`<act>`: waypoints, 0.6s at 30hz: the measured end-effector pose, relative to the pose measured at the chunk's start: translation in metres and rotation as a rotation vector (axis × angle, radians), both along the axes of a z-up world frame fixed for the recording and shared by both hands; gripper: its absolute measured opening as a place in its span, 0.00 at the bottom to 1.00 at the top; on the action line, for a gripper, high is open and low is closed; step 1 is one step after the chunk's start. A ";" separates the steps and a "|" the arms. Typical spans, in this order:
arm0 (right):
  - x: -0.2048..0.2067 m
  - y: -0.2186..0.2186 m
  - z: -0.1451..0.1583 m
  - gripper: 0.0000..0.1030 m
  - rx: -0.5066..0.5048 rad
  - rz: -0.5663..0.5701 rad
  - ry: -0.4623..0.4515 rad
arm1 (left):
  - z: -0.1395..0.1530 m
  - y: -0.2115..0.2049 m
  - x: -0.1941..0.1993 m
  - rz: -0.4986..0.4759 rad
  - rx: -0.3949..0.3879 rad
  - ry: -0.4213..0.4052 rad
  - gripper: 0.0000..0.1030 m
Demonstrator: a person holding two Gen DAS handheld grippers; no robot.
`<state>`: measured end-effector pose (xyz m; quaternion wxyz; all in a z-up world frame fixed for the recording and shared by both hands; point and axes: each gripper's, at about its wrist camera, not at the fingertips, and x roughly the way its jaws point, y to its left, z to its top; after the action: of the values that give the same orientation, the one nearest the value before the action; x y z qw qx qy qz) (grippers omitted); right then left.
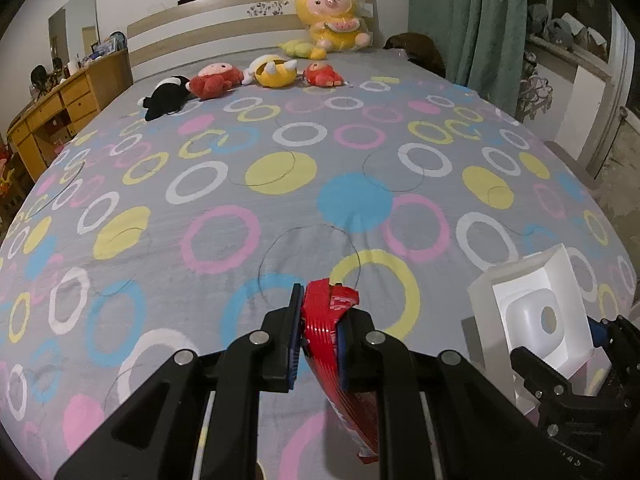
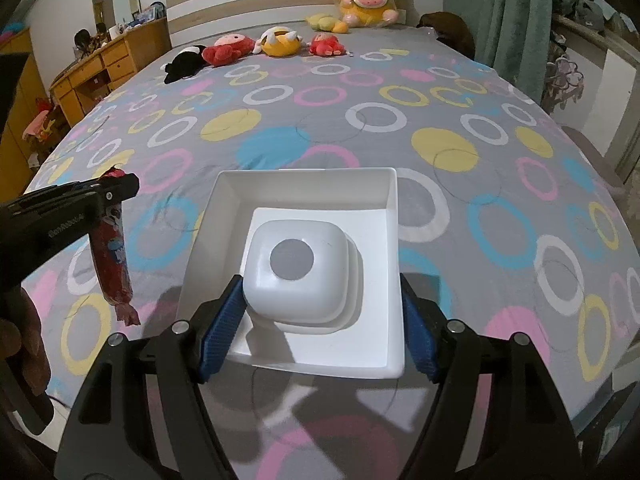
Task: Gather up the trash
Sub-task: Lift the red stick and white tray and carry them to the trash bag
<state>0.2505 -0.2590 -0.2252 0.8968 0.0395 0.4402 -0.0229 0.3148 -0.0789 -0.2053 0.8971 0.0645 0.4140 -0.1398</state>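
My left gripper is shut on a crumpled red snack wrapper, which hangs down between its pads above the bed. From the right wrist view the same wrapper dangles from the left gripper at the left. My right gripper grips a white square tray by its two sides, blue pads pressed against the walls. Inside the tray sits a white rounded container with a grey round spot on top. In the left wrist view the tray and right gripper are at the lower right.
The bed has a grey sheet with coloured rings. Several plush toys lie near the headboard, with a large yellow one against it. A wooden desk stands left and a green curtain right. A person's hand shows at lower left.
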 end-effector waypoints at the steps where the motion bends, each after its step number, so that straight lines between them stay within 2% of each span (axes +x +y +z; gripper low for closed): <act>1: -0.006 0.001 0.003 0.69 -0.003 -0.001 -0.005 | 0.002 0.002 -0.004 -0.002 -0.002 -0.003 0.14; 9: -0.055 0.008 0.029 0.69 -0.001 -0.004 -0.035 | 0.041 0.026 -0.061 -0.011 -0.038 -0.069 0.14; 18: -0.123 0.020 0.070 0.69 0.009 0.020 -0.080 | 0.067 0.052 -0.124 0.015 -0.015 -0.120 0.14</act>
<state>0.1272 -0.2390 -0.1549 0.9137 0.0400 0.4042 -0.0103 0.1911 -0.0274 -0.1386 0.9218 0.0627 0.3590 -0.1321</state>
